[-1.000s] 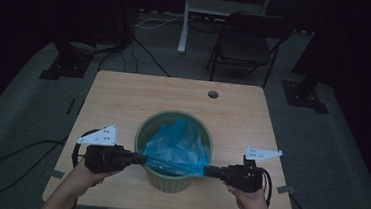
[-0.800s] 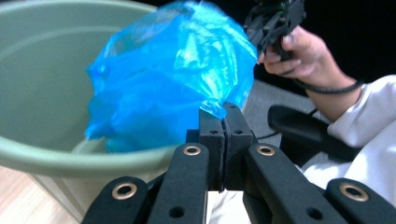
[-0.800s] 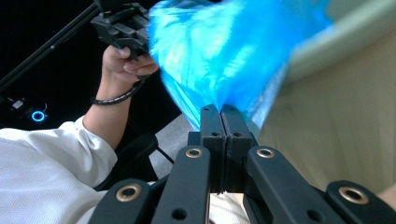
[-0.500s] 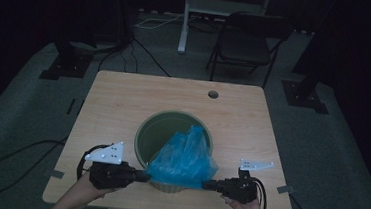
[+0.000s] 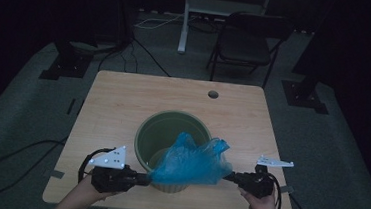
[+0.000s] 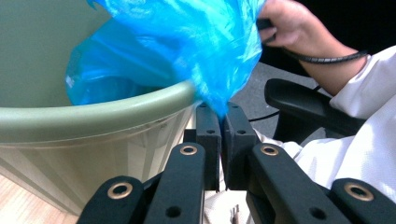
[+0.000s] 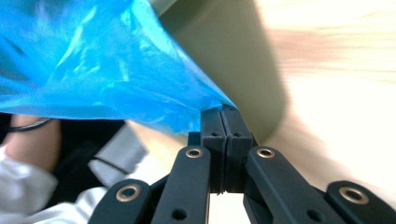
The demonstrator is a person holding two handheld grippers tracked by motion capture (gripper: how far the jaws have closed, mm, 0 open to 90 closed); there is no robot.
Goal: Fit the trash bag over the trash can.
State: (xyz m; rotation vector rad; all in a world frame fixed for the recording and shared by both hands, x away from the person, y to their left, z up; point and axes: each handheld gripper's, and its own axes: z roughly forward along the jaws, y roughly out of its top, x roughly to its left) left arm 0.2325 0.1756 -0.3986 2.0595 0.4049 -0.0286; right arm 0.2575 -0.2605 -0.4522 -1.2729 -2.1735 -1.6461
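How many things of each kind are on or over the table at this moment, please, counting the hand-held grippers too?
Green bin: 1
Blue plastic bag: 1
Hand-held grippers: 2, the left hand-held gripper and the right hand-held gripper, each shut on an edge of the bag
Total: 4

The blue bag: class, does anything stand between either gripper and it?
No. The left gripper and the right gripper are each shut on the blue bag, stretched over the near rim of the green bin.
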